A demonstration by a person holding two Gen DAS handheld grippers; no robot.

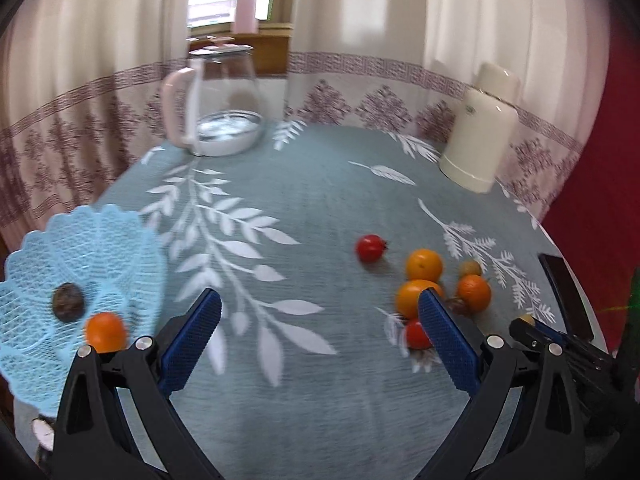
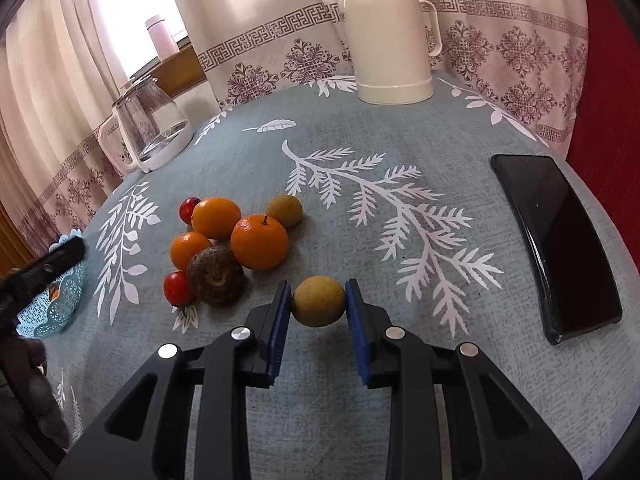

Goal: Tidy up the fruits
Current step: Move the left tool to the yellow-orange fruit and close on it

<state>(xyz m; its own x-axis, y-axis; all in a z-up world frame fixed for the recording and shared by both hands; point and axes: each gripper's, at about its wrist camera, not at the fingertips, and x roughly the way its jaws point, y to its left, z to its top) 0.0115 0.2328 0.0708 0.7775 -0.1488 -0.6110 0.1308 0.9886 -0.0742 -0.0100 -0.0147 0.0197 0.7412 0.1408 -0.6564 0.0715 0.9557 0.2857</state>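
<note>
A pile of fruit lies on the grey-blue tablecloth: three oranges [image 2: 259, 242], two red tomatoes [image 2: 178, 288], a brown fruit [image 2: 215, 276] and a yellowish fruit [image 2: 284, 210]. My right gripper [image 2: 318, 294] is shut on another yellowish round fruit [image 2: 318, 304] just in front of the pile, its blue pads pressing both sides. My left gripper [image 1: 320, 304] is open over bare cloth, between the pile [image 1: 424, 266] on its right and a light blue lace basket [image 1: 100, 240] on its left. The basket holds an orange [image 1: 106, 330] and a brown fruit [image 1: 68, 302].
A glass jug [image 1: 224, 104] with a pink handle stands at the back left, a cream thermos [image 2: 394, 40] at the back. A black phone [image 2: 556, 248] lies near the right table edge. Curtains hang behind the table. The right gripper's body [image 1: 560, 348] shows beside the pile.
</note>
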